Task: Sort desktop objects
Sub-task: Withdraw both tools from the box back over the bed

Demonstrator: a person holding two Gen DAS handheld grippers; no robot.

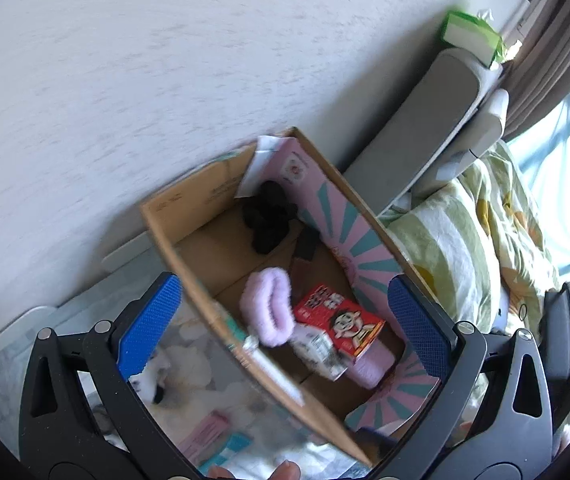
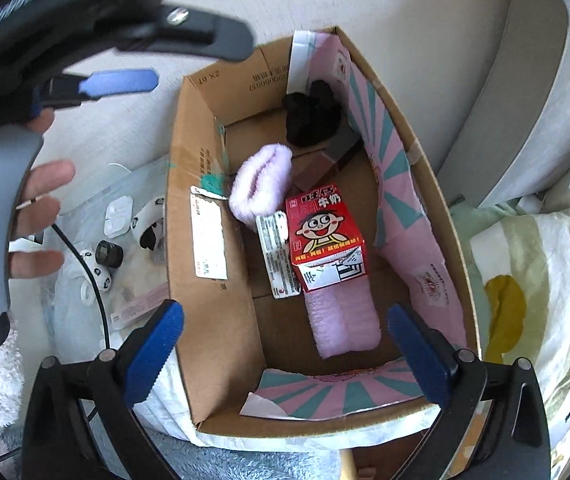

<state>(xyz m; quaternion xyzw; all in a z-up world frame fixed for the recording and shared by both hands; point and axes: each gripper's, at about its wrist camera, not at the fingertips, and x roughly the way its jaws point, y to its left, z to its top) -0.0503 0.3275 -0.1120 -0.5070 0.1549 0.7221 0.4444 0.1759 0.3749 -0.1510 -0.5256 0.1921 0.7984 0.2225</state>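
Observation:
An open cardboard box (image 2: pixel 209 320) holds a red milk carton (image 2: pixel 325 228), a pink fuzzy sock (image 2: pixel 261 184), a second pink piece (image 2: pixel 345 324) under the carton and a black cloth (image 2: pixel 313 114). The same box (image 1: pixel 189 264), carton (image 1: pixel 341 324), sock (image 1: pixel 269 304) and black cloth (image 1: pixel 269 216) show in the left wrist view. My right gripper (image 2: pixel 285 340) is open and empty above the box's near end. My left gripper (image 1: pixel 289 320) is open and empty above the box; it also shows at upper left in the right wrist view (image 2: pixel 117 80).
Left of the box lie a white earbud case (image 2: pixel 119 216), a small black cap (image 2: pixel 107 254), panda-print items (image 2: pixel 149 224), a black cable (image 2: pixel 85 272) and a pink packet (image 2: pixel 141 304). A patterned quilt (image 2: pixel 533 280) and a grey headboard (image 2: pixel 525 88) are at the right.

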